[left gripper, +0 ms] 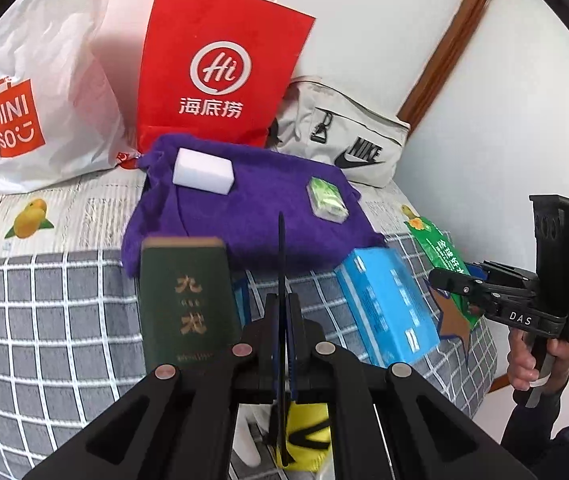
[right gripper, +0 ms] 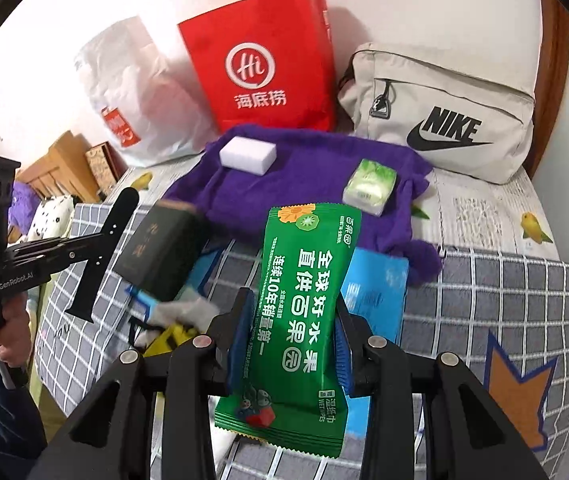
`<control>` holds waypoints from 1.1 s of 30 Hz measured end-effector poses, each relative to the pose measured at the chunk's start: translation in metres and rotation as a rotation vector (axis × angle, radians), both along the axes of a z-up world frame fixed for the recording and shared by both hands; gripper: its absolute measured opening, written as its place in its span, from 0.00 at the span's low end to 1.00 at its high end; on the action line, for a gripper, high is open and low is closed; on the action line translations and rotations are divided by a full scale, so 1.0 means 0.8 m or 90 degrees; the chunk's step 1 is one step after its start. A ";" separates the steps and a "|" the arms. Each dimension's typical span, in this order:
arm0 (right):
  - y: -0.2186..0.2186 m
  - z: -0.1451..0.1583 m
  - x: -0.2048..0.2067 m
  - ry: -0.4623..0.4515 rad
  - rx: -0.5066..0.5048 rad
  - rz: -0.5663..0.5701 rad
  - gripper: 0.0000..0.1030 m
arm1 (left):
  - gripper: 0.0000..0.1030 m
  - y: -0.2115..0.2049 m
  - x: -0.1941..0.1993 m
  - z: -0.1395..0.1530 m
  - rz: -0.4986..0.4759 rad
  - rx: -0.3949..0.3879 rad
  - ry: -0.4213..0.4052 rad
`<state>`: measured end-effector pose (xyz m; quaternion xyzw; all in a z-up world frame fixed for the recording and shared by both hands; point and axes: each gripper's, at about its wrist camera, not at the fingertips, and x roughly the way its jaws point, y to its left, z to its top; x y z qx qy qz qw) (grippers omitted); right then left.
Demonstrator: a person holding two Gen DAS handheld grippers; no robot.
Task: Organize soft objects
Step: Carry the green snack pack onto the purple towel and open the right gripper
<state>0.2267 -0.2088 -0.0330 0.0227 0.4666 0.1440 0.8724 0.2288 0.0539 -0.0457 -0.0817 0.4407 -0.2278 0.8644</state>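
My right gripper (right gripper: 292, 304) is shut on a green wet-wipes packet (right gripper: 304, 292), which stands up between the blue pads above the bed. The left wrist view shows that gripper (left gripper: 444, 278) at the right with the packet (left gripper: 438, 246). My left gripper (left gripper: 283, 304) is shut on a thin black strap (left gripper: 281, 248), seen edge-on. From the right wrist view the strap (right gripper: 100, 264) hangs slanted from the left gripper (right gripper: 106, 250). Beyond both lies a purple cloth (left gripper: 260, 216) with a white sponge block (left gripper: 203, 171) and a small green tissue pack (left gripper: 326, 199) on it.
A dark green box (left gripper: 184, 300), a blue box (left gripper: 384, 304) and a yellow item (left gripper: 308, 436) lie on the grey checked blanket (left gripper: 44, 320). A white Miniso bag (left gripper: 24, 112), a red paper bag (left gripper: 216, 68) and a beige Nike bag (left gripper: 344, 136) stand against the wall.
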 end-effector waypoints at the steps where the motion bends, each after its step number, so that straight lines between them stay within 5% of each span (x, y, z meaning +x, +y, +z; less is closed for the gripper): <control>1: -0.001 -0.001 0.007 0.001 0.002 -0.002 0.36 | 0.04 0.000 0.009 0.001 0.003 0.001 0.000; 21: -0.016 -0.048 0.168 0.024 -0.022 -0.039 0.36 | 0.04 -0.006 0.170 -0.016 0.038 0.030 0.022; 33: -0.022 -0.095 0.211 0.061 -0.060 -0.041 0.36 | 0.04 -0.015 0.245 -0.045 0.049 0.044 0.040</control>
